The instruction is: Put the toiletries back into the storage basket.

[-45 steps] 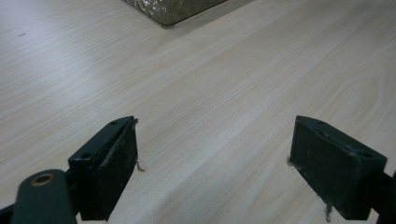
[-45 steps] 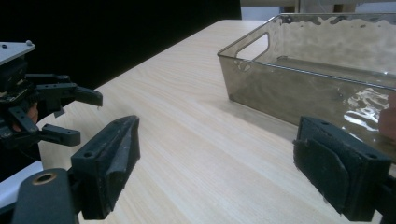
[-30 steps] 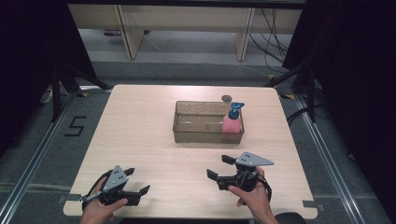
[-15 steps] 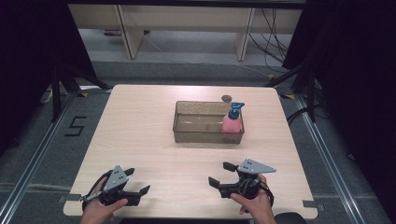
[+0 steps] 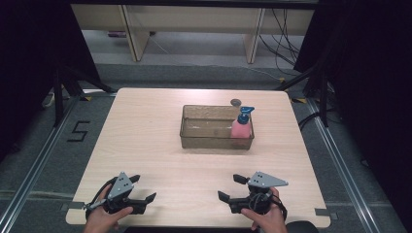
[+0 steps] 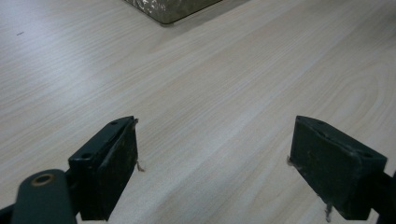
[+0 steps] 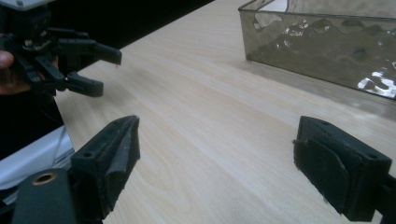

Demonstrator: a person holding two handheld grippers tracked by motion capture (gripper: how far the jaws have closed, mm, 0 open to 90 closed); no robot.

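Both grippers parked at the near edge of the table (image 5: pixel 145 126): left gripper (image 5: pixel 141 190) near 7 o'clock, right gripper (image 5: pixel 231 188) near 5 o'clock. Jaws of each spread wide, nothing between them; bare wood grain between the pads in both gripper views (image 6: pixel 212 154) (image 7: pixel 215 158).

Nearest target: pink pump bottle (image 5: pixel 241 127) with blue pump head, upright inside the smoky translucent bin (image 5: pixel 194 138), at the bin's right end, roughly 1 o'clock from table centre. Small dark round object (image 5: pixel 236 102) on the table just behind the bin; too small to identify. Bin wall visible in the right gripper view (image 7: pixel 322 51), corner only in the left gripper view (image 6: pixel 168 11).

Step judged in hand: rest or reset pose, reach toward the bin not yet begun.

Notes for doing it well:
- Use the right gripper, closer to the bottle.
- Approach from above, over the near wall, not through it.
- Close on the bottle body below the pump head; pump neck likely to slip or tilt.
- Keep the jaws wide until both pads flank the body.
- Steady the bin with the left gripper if it slides.

Change against the frame one second back: right gripper drawn nearer the table edge, toward 6 o'clock. Left gripper, bin and bottle unchanged.
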